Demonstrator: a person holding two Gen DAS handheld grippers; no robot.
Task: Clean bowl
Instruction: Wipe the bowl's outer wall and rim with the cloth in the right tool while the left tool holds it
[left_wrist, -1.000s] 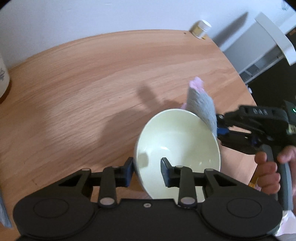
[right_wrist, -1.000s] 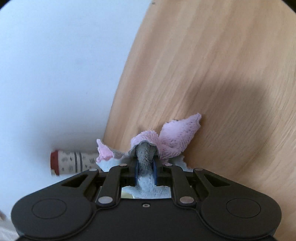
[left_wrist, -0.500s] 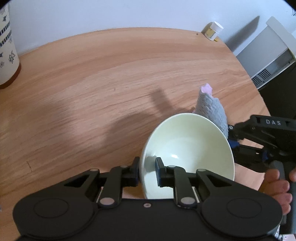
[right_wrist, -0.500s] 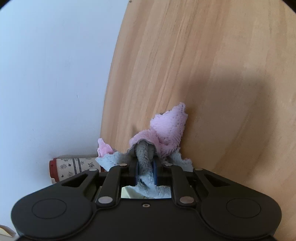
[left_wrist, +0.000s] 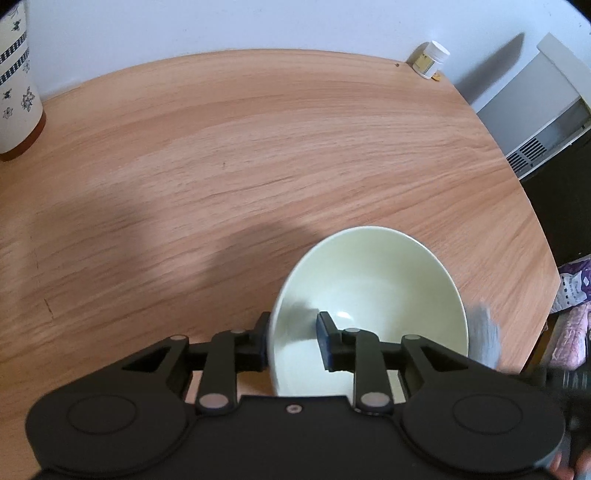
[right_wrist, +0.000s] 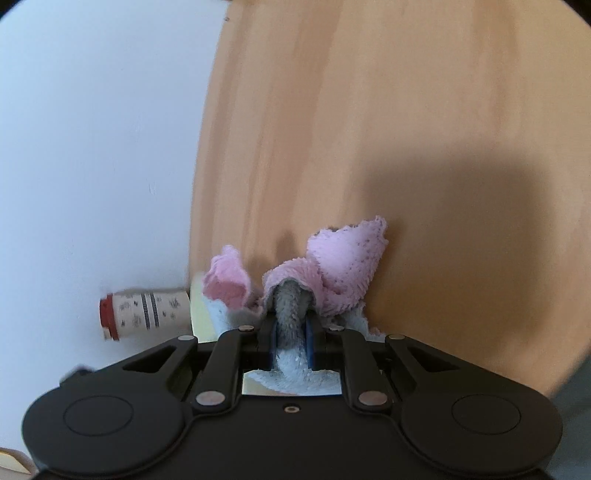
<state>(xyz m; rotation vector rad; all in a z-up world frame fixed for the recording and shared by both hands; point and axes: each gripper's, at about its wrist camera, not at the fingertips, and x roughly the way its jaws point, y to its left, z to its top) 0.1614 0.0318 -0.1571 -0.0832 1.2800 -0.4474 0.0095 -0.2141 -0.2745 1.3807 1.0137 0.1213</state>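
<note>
Bowl (left_wrist: 369, 295) rim clamped in left tool (left_wrist: 291, 336); right tool (right_wrist: 290, 332) pinching cloth (right_wrist: 343, 258); canister (left_wrist: 14, 92), jar (left_wrist: 430, 59) well apart.

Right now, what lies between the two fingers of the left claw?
The left wrist view shows the near wall of the pale green bowl between the left claw's fingers: one outside, one inside.

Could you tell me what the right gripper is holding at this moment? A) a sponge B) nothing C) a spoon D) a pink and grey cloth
D: in the right wrist view the right gripper has its fingers shut on a pink and grey cloth bunched between them.
</note>
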